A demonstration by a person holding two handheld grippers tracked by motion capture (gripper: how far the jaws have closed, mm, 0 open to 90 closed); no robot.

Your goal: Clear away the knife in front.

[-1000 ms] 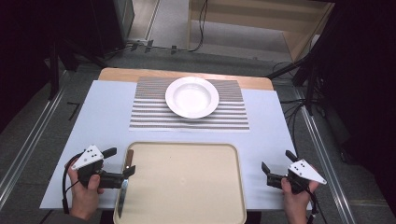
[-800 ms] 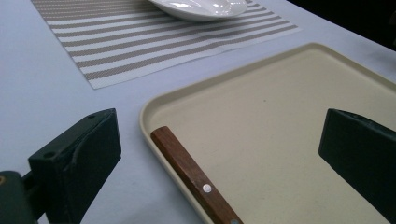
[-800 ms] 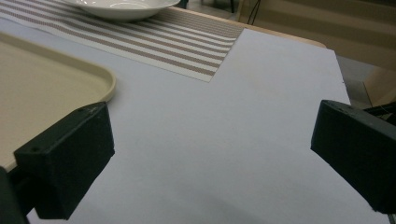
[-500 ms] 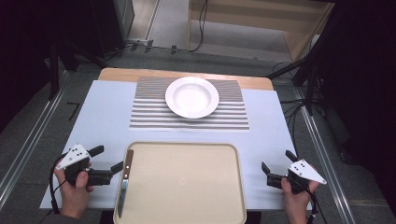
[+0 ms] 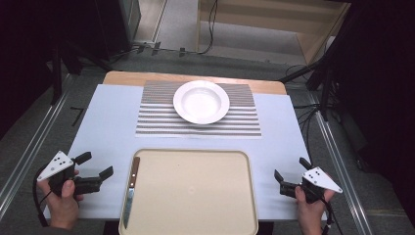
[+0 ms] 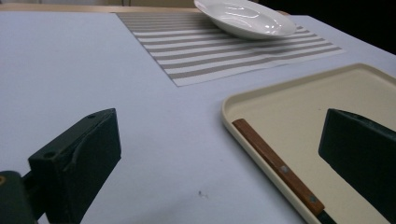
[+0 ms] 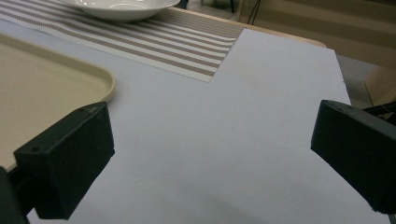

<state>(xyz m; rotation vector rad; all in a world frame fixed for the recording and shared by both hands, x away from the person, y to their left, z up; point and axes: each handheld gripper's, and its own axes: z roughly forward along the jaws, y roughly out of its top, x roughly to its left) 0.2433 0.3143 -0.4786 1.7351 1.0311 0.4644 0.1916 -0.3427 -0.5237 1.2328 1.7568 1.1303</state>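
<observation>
1. The knife [image 5: 130,191] lies along the left edge of the cream tray [image 5: 195,196], wooden handle pointing away from the person, blade toward the near rim, so the handle is easy to reach from the left.
2. The left gripper [image 5: 94,172] sits just beside the tray on the worktop [image 5: 107,127], its fingers spread wide and empty, angled toward the handle.
3. The right gripper [image 5: 289,177] rests right of the tray, fingers also apart, holding nothing.
4. A white plate [image 5: 201,101] waits on the striped placemat [image 5: 244,122] beyond the tray, probably the setting the knife belongs beside.
</observation>
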